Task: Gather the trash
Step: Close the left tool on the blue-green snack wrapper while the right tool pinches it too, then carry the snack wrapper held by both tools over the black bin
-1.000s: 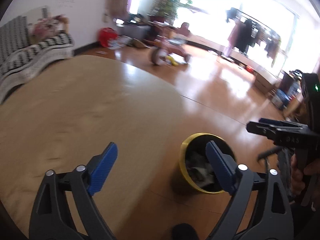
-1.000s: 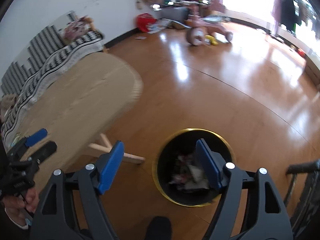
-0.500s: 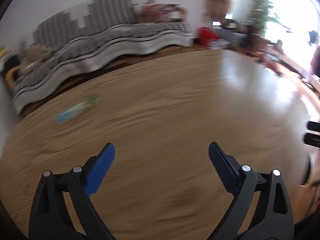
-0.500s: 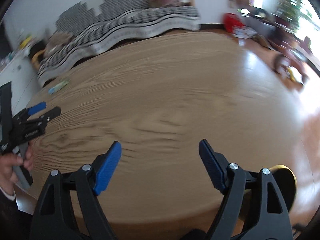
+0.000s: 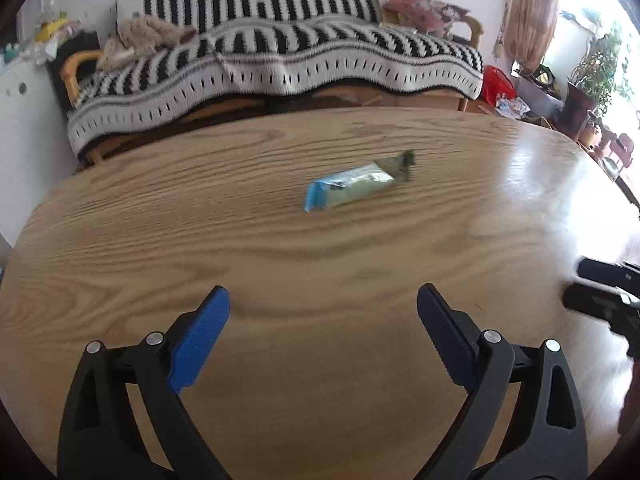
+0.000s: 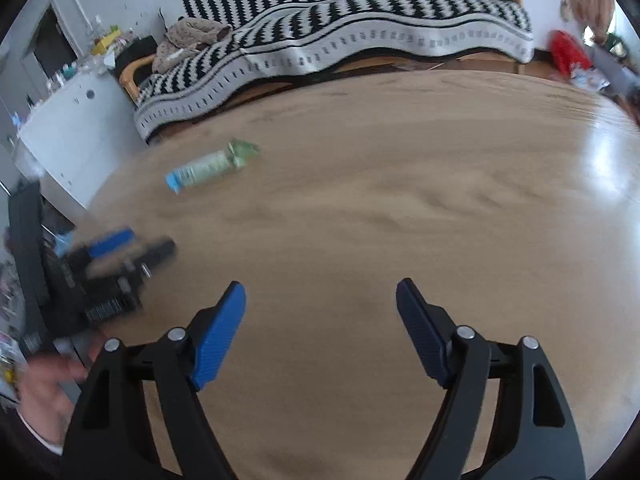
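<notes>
A blue and green snack wrapper (image 5: 354,190) lies flat on the oval wooden table (image 5: 200,240), ahead of my left gripper (image 5: 322,316), which is open and empty above the table's near part. In the right wrist view the wrapper (image 6: 210,167) lies at the far left of the table (image 6: 400,200). My right gripper (image 6: 320,308) is open and empty over the table's near side. The left gripper also shows at the left of the right wrist view (image 6: 132,246). The trash bin is out of view.
A sofa with a black-and-white striped blanket (image 5: 280,60) stands behind the table. A white cabinet (image 6: 68,132) stands at the left. A red bag (image 5: 498,82) and potted plants (image 5: 596,76) are at the far right on the floor.
Both grippers have swung left from over the yellow-rimmed bin to face the table and sofa. The wrapper has come into view and now sits closer to the left gripper.
</notes>
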